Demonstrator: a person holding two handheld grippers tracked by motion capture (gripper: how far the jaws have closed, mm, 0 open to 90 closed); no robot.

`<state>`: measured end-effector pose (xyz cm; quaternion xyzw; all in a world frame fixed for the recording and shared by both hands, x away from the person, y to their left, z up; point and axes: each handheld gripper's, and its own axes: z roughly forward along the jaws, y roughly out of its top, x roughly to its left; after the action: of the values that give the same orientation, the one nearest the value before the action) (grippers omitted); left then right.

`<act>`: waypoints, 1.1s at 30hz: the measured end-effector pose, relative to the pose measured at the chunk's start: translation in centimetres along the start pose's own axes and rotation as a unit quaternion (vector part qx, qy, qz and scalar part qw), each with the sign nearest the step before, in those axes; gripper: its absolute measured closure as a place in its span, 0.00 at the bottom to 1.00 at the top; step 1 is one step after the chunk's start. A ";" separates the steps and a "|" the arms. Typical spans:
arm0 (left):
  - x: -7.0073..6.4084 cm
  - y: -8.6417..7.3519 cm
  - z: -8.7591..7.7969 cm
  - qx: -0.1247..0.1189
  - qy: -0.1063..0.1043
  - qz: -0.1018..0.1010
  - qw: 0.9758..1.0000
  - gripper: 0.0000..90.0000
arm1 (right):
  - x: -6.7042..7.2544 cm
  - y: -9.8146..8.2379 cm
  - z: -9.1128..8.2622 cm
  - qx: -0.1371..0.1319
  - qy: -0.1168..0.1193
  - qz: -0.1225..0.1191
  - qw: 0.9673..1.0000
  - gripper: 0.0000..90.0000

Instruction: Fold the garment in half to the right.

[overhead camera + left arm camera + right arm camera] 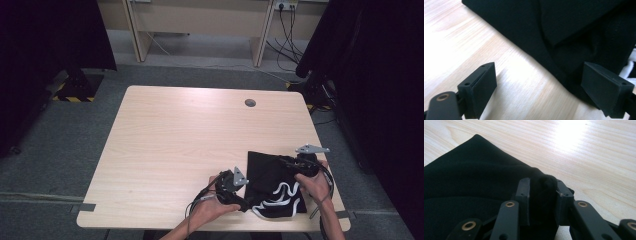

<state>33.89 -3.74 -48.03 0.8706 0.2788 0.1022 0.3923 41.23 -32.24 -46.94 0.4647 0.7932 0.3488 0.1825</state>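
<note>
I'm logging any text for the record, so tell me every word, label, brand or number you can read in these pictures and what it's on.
None can be read.
The black cloth carries a white wavy pattern near the table's front edge, but it forms no letters.
The yellow and black hazard stripes on the floor are a marking, not text.
The left gripper and right gripper bear no labels.

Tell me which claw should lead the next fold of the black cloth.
Probably the right claw: its jaws already pinch a bunched edge of the black cloth. The left claw stands open at the cloth's edge, gripping nothing.
</note>
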 end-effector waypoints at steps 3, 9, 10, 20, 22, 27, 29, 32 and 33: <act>0.7 -0.4 -0.5 0.000 0.006 -0.002 1.000 0.14 | 0.2 0.3 0.3 -0.002 0.005 0.004 1.000 0.77; 3.6 -1.8 -2.1 0.000 0.026 -0.019 0.999 0.14 | 2.7 1.7 2.1 -0.006 0.009 -0.015 1.000 0.77; 4.1 -2.0 -2.3 -0.002 0.025 -0.022 0.999 0.14 | 3.1 2.0 2.5 -0.005 0.010 -0.018 1.000 0.77; 5.5 -2.8 -3.7 -0.020 0.014 -0.057 0.998 0.13 | 3.7 2.9 0.2 -0.035 0.004 -0.003 0.999 0.50; 5.1 -2.5 -3.6 -0.027 -0.004 -0.058 0.998 0.13 | 3.8 2.8 -1.3 -0.043 0.004 -0.012 0.999 0.50; 4.2 -1.6 -3.3 -0.034 -0.010 -0.052 0.998 0.11 | 5.1 1.4 -3.5 -0.035 0.019 -0.048 0.998 0.50; 3.9 -1.6 -3.0 -0.030 -0.007 -0.049 0.998 0.11 | 5.6 0.4 -3.7 -0.023 0.021 -0.065 0.997 0.52; 3.7 -1.7 -2.7 -0.019 0.005 -0.041 0.999 0.11 | 5.8 -1.0 -3.7 0.010 0.002 -0.092 0.996 0.55; 3.7 -1.8 -2.6 -0.015 0.009 -0.037 0.999 0.11 | 5.7 -1.4 -3.8 0.017 -0.007 -0.099 0.995 0.56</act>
<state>35.18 0.91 -47.73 0.8528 0.3131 0.0995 0.4060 35.16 -29.20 -45.14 0.3893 0.8400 0.3116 0.2140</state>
